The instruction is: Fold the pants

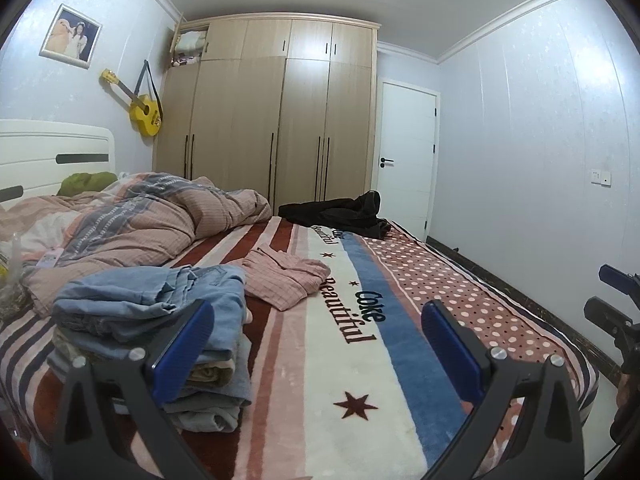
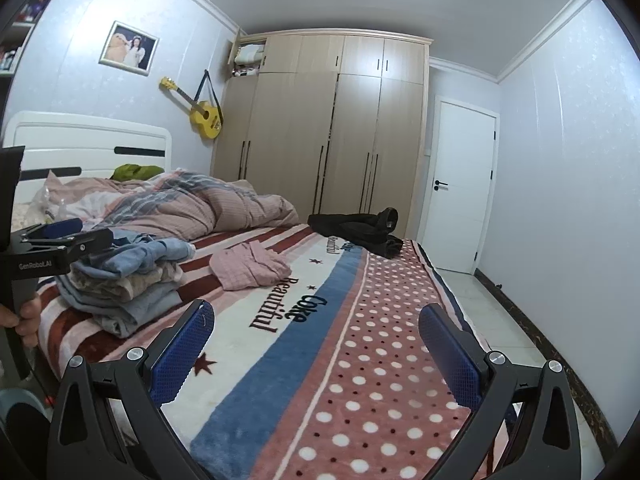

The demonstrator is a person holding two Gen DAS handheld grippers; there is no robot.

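- One large bed blanket [image 1: 340, 360], striped and dotted, is spread beneath both tongs and fills the lower part of each view.
- A crumpled pink quilt [image 1: 160, 216] is heaped ahead and to the left of the tongs.
- Black pants [image 1: 340, 212] are seen lying crumpled at the blanket's far edge, well ahead of both tongs, nearer the right one.
- A stack of folded clothes [image 1: 160, 320], blue denim on top, is found just beside the left gripper [image 1: 318, 344], behind its left finger.
- A pink checked garment [image 2: 250, 266] is laid ahead, between stack and pants.
- Both the left gripper and the right gripper [image 2: 316, 344] are held spread wide, nothing gripped.
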